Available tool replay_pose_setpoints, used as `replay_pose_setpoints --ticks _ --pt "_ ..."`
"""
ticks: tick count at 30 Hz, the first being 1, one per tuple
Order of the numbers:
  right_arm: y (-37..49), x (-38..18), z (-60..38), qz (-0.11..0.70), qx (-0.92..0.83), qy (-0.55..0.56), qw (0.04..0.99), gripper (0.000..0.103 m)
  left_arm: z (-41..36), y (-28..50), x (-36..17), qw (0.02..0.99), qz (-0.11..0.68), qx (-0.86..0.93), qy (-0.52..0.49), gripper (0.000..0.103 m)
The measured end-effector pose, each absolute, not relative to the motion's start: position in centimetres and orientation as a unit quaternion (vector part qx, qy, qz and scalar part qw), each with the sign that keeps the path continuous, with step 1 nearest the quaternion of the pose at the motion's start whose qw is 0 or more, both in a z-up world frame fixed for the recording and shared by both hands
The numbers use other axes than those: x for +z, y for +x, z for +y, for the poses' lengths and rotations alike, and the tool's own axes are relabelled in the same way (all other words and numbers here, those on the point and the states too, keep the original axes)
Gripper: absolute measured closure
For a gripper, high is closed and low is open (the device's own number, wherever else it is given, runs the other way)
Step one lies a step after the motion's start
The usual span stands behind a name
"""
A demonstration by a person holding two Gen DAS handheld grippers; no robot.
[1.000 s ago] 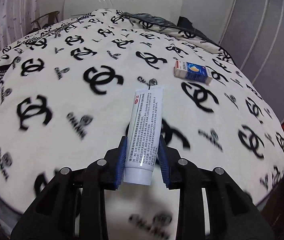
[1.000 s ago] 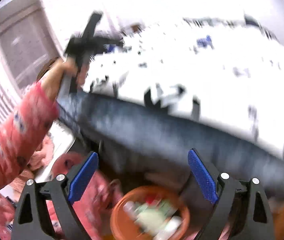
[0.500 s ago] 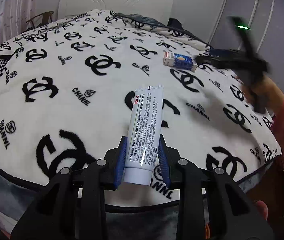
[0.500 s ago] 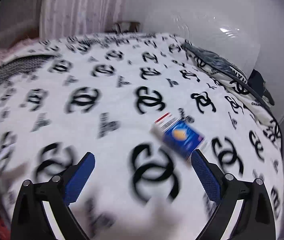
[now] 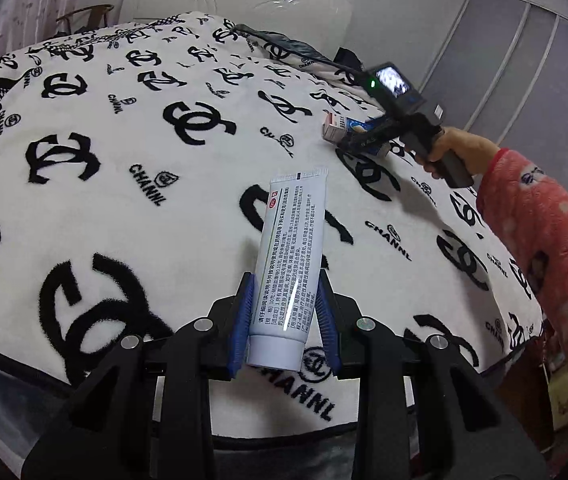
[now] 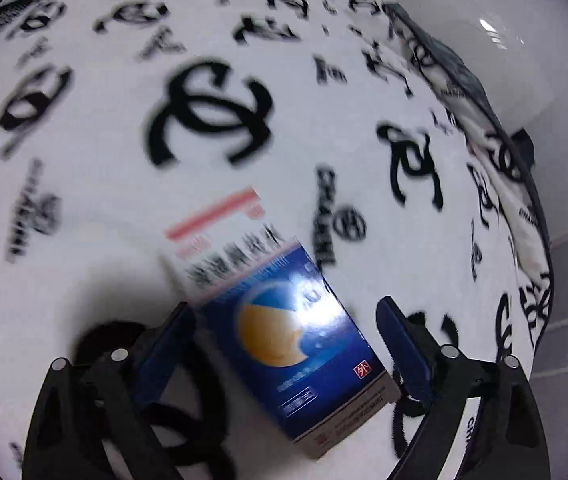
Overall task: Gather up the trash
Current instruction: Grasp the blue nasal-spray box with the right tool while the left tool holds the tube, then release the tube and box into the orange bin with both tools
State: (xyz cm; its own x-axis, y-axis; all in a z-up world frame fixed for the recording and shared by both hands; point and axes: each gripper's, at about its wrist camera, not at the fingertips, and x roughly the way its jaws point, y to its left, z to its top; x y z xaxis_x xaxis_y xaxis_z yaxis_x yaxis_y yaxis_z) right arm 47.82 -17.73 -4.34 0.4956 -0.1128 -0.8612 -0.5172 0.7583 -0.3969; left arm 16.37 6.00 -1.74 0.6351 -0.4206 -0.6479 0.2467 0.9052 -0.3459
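left tool (image 5: pixel 286 316) is clamped tight on the white tube (image 5: pixel 290 264), blue pads pressed to both sides near the cap end, crimped end pointing away over the bed. the tube is lifted clear of the blanket (image 5: pixel 123 200), that white fleece with the black interlocking logos spread across the bed.

over to the right tool (image 6: pixel 286 340), and its jaws have just been closing in, though the pads are not yet on anything. the blue and white box (image 6: pixel 284 320) sits between them, lying flat on the blanket, angled across the gap, with white showing on either side between box and pads. the view is blurred, so the box print can't be read.

from the left wrist view you can see the hand (image 5: pixel 450 146) in a red patterned sleeve (image 5: pixel 540 232) holding the right tool down at the box (image 5: pixel 340 128), far side of the bed.
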Motion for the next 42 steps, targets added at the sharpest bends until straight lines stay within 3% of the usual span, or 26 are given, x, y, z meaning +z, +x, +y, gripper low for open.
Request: replay_pose_setpoints --ticks 1,7,15,25,35,42 --pt "47.8 -5.1 -18.0 0.493 0.132 -0.31 0.802 0.024 6.1 16.4 -1.7 0.897 0.384 -0.185 -0.113 0.073" --pt "44.6 -3.6 -17.7 0.426 0.133 -0.319 0.836 0.041 6.3 15.7 -1.3 0.901 0.379 -0.176 -0.117 0.073" --pt "37.0 2.4 -18.5 0.352 0.134 -0.296 0.878 0.044 5.9 13.2 -0.2 0.906 0.372 -0.169 -0.113 0.073" --pt "15.2 4.9 -18.0 0.313 0.23 -0.254 0.886 0.044 3.9 7.2 0.2 0.901 0.379 -0.188 -0.09 0.073" --pt "-3.4 -0.7 -19.1 0.381 0.301 -0.192 0.853 0.044 0.2 -1.9 -4.5 0.856 0.446 -0.26 -0.024 0.073" --pt "-7.8 -10.1 -20.1 0.491 0.249 -0.104 0.829 0.043 -2.1 -5.6 -11.3 0.81 0.515 -0.281 -0.008 0.073"
